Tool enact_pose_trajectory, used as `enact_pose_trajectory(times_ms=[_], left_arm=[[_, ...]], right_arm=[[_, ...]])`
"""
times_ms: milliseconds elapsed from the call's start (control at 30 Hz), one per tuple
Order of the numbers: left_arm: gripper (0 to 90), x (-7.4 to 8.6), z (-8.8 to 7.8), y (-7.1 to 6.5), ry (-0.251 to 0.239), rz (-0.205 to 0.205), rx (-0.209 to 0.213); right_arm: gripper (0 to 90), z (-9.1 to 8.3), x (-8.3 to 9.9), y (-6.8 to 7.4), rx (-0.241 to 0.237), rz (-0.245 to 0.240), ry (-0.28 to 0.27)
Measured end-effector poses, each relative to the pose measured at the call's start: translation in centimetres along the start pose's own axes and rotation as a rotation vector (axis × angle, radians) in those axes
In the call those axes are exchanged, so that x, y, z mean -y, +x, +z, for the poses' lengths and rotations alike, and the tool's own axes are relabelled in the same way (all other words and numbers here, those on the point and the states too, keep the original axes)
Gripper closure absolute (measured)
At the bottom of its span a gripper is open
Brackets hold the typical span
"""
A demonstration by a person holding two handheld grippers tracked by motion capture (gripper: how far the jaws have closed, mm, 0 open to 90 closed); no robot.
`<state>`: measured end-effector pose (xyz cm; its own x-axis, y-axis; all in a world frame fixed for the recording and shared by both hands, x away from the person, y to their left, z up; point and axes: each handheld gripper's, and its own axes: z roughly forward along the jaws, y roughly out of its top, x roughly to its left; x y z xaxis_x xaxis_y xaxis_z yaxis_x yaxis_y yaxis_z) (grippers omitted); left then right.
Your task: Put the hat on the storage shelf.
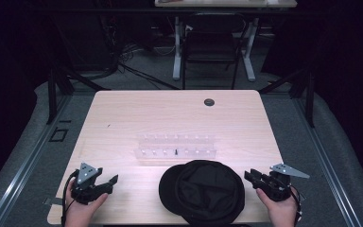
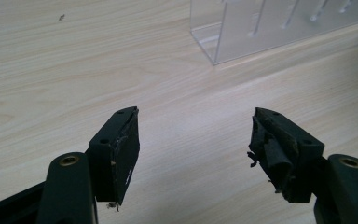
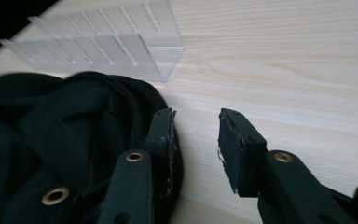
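A black cap (image 1: 202,191) lies crumpled near the table's front edge, in the middle. Just behind it stands a clear acrylic rack (image 1: 175,146) with two rows of small pegs. My left gripper (image 1: 109,183) rests at the front left, pointing right towards the cap and well apart from it. In the left gripper view its jaws (image 2: 195,114) stand wide open over bare wood, the rack (image 2: 261,32) ahead to the right. My right gripper (image 1: 247,177) sits close beside the cap's right edge. It (image 3: 197,114) is open and empty, its left finger (image 3: 161,140) against the cap (image 3: 51,130).
The light wooden table (image 1: 123,118) has a round cable hole (image 1: 209,102) at the back. A black chair (image 1: 212,45) and a white desk frame stand beyond the far edge. Bare wood lies left of the rack and behind it.
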<state>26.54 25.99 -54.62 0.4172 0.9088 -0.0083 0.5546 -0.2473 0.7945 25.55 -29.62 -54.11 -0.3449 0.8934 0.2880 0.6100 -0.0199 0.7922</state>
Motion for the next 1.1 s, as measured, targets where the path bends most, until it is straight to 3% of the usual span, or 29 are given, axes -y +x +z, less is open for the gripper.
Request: enact_pose_trajectory(times_ms=[133,233,367,467,600,800,867,967,1100], left_arm=[[31.7,-0.1,0.4,-0.4,0.018,0.015,0.005],[30.6,-0.3,0.6,-0.6,0.002,0.011,0.020],[30.0,-0.6,1.0,-0.8,0.002,0.023,0.041],[30.5,-0.7,1.4,-1.0,0.009,0.027,0.050],[33.8,-0.7,1.7,-0.9,0.022,0.032,0.073],[35.8,-0.7,1.6,-1.1,0.007,0.035,0.081],[37.4,-0.7,1.6,-1.1,0.006,0.033,0.089],[39.3,-0.7,1.8,-1.3,0.016,0.039,0.098],[39.4,-0.6,1.9,-1.5,0.026,0.052,0.107]], right_arm=[[62.2,-0.5,-0.3,1.5,0.109,-0.130,0.014],[61.1,-0.7,-0.5,2.3,0.125,-0.155,0.026],[59.3,-1.1,-0.6,3.1,0.131,-0.153,0.019],[59.8,-1.4,-0.4,3.2,0.139,-0.125,0.025],[63.6,-1.7,0.0,3.4,0.086,-0.068,0.037],[66.2,-0.5,0.8,3.6,0.055,-0.039,0.116],[68.2,0.0,0.8,3.5,0.069,-0.042,0.141],[75.6,0.8,0.7,3.1,0.060,-0.022,0.168],[86.0,1.4,0.3,2.8,0.018,-0.034,0.214]])
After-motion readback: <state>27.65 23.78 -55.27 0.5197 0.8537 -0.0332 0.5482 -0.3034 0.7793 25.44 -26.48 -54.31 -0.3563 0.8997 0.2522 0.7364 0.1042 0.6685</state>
